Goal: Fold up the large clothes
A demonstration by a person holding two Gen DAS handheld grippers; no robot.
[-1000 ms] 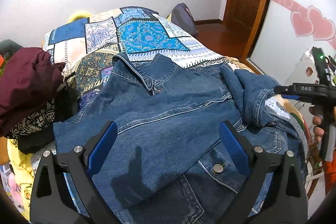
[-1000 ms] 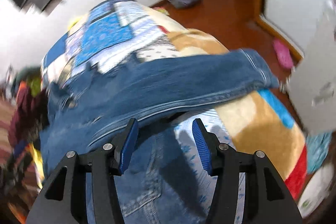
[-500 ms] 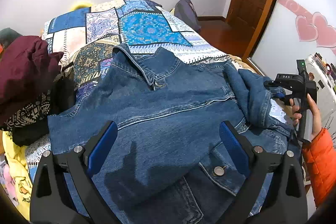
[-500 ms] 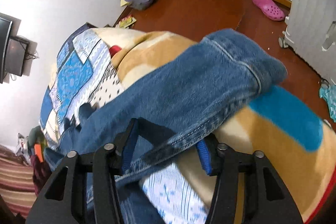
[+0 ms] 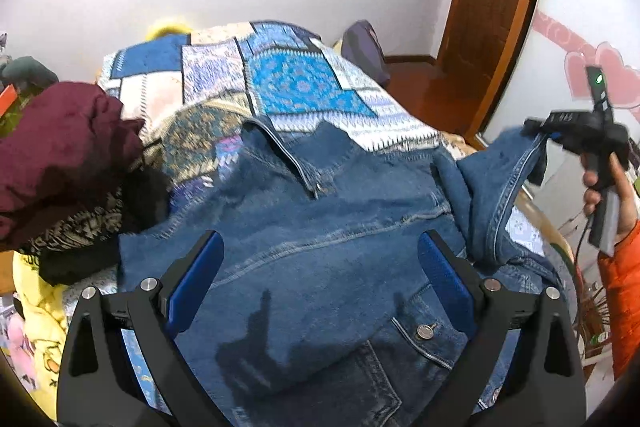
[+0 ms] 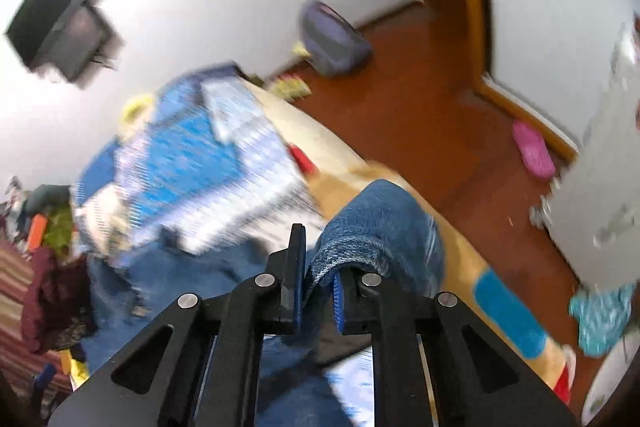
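A blue denim jacket (image 5: 320,247) lies back up on the patchwork bed cover (image 5: 296,83), collar toward the far wall. My left gripper (image 5: 320,275) is open and empty, hovering over the jacket's middle. My right gripper (image 5: 544,137) appears at the right edge of the left wrist view, shut on the jacket's sleeve cuff (image 5: 516,163) and holding it lifted off the bed. In the right wrist view, the right gripper (image 6: 318,287) pinches the denim sleeve (image 6: 380,227) between its blue pads.
A dark red garment (image 5: 60,155) is piled on other clothes at the bed's left edge. A wooden door (image 5: 492,7) and brown floor lie beyond the bed's right side. A grey bag (image 6: 332,39) and pink slipper (image 6: 532,151) lie on the floor.
My right gripper closed on the sleeve cuff and raised it up and to the right off the bed. The left gripper stayed open over the jacket.
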